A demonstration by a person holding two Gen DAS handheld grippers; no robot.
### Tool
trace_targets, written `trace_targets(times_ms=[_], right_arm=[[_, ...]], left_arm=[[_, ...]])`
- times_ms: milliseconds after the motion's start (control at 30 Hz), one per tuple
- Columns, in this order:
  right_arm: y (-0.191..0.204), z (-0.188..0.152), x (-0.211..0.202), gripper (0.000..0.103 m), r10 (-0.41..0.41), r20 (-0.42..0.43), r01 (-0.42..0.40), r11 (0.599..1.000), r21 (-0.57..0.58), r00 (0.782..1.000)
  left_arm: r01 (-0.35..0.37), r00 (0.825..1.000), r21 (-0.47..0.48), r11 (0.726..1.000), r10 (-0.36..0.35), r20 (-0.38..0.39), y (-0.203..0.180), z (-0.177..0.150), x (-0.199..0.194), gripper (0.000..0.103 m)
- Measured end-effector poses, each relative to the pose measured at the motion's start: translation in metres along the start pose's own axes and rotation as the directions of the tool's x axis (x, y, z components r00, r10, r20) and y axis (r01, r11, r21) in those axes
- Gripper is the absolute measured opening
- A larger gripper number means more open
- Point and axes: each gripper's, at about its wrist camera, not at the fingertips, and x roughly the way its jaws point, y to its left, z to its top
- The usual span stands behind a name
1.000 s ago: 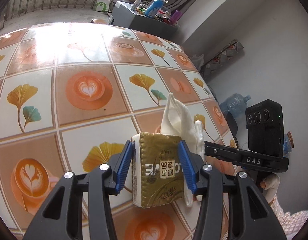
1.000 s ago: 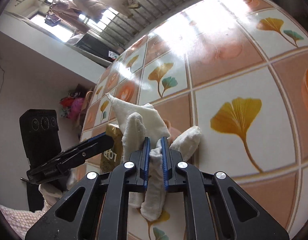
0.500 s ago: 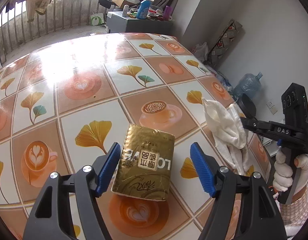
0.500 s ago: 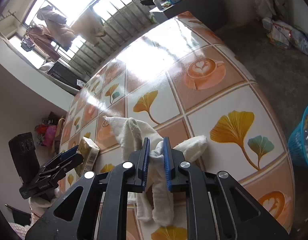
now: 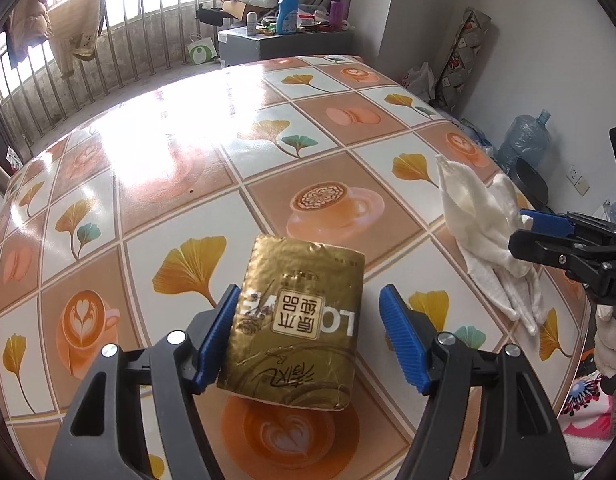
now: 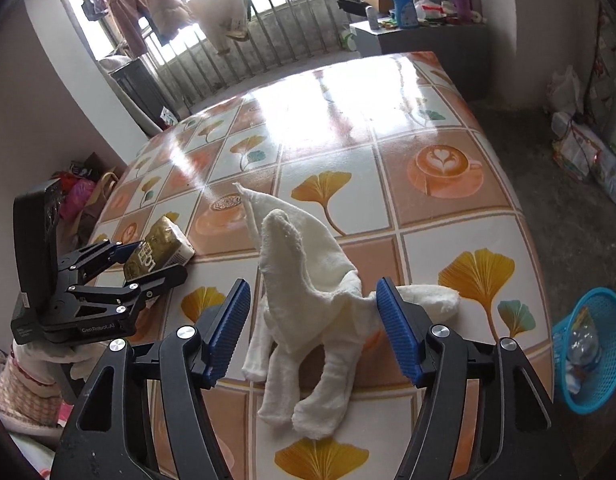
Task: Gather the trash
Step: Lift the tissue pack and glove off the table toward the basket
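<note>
Nothing binned yet. Left tongs (image 5: 308, 336) just opened, slack around gold tissue pack (image 5: 295, 324) lying on tiled worktop (image 5: 147, 168). Right tongs (image 6: 314, 328) just opened too, white cloth (image 6: 308, 292) loose between. Blue basket (image 6: 596, 344) waiting on floor, already holding some rubbish.

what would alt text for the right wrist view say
An open right gripper hovers over a crumpled white cloth lying on a tiled table. To the left, the left gripper straddles a gold tissue pack; a blue basket sits on the floor at right.
</note>
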Motion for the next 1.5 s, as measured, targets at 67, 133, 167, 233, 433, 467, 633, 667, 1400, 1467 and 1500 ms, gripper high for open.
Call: trace_targets(times_ms=[67,133,167,233,433,467,633,667,1400,1467,1500], right_arm=[[0.000,-0.001,0.005,0.062,-0.027,-0.005,0.027,1.000,-0.013,1.000],[0.000,-0.002,0.009,0.062,-0.052,-0.006,0.052,0.998,-0.029,0.999],[0.002,-0.003,0.009,0.062,-0.064,-0.004,0.063,0.997,-0.039,0.998],[0.002,-0.005,0.010,0.061,-0.084,-0.002,0.084,0.995,-0.055,0.996],[0.001,-0.006,0.012,0.040,-0.135,-0.008,0.134,0.989,-0.070,0.991],[0.000,-0.005,0.011,0.038,-0.133,-0.011,0.132,0.989,-0.066,0.991],[0.000,0.000,0.007,0.019,-0.118,-0.007,0.118,0.992,-0.044,0.993],[-0.001,0.001,0.005,0.018,-0.113,-0.004,0.113,0.993,-0.037,0.994],[-0.028,0.015,-0.076,0.013,-0.072,0.210,0.051,0.994,0.101,0.975],[-0.036,0.015,-0.087,0.013,-0.081,0.239,0.054,0.992,0.116,0.968],[-0.040,0.015,-0.092,0.013,-0.089,0.254,0.059,0.991,0.123,0.963]], left_arm=[[-0.014,1.000,0.001,1.000,0.014,0.003,0.000,0.001,0.001,0.063],[-0.019,1.000,-0.006,1.000,0.019,0.003,0.001,0.003,0.001,0.059],[-0.018,1.000,-0.010,1.000,0.018,0.002,0.002,0.003,0.001,0.058],[-0.016,1.000,-0.012,1.000,0.016,-0.001,0.002,0.004,0.002,0.058],[-0.026,1.000,0.001,1.000,0.026,0.004,-0.001,0.005,0.002,0.057],[-0.023,1.000,0.001,1.000,0.023,0.005,-0.001,0.006,0.001,0.057],[-0.030,0.999,0.017,0.999,0.030,0.021,-0.005,0.006,-0.002,0.057],[-0.033,0.999,0.020,0.999,0.032,0.024,-0.005,0.006,-0.003,0.057],[-0.093,0.984,0.081,0.992,0.079,0.162,-0.030,0.021,-0.054,0.057],[-0.090,0.981,0.098,0.991,0.071,0.182,-0.036,0.026,-0.061,0.057],[-0.088,0.979,0.109,0.990,0.065,0.193,-0.041,0.030,-0.064,0.057]])
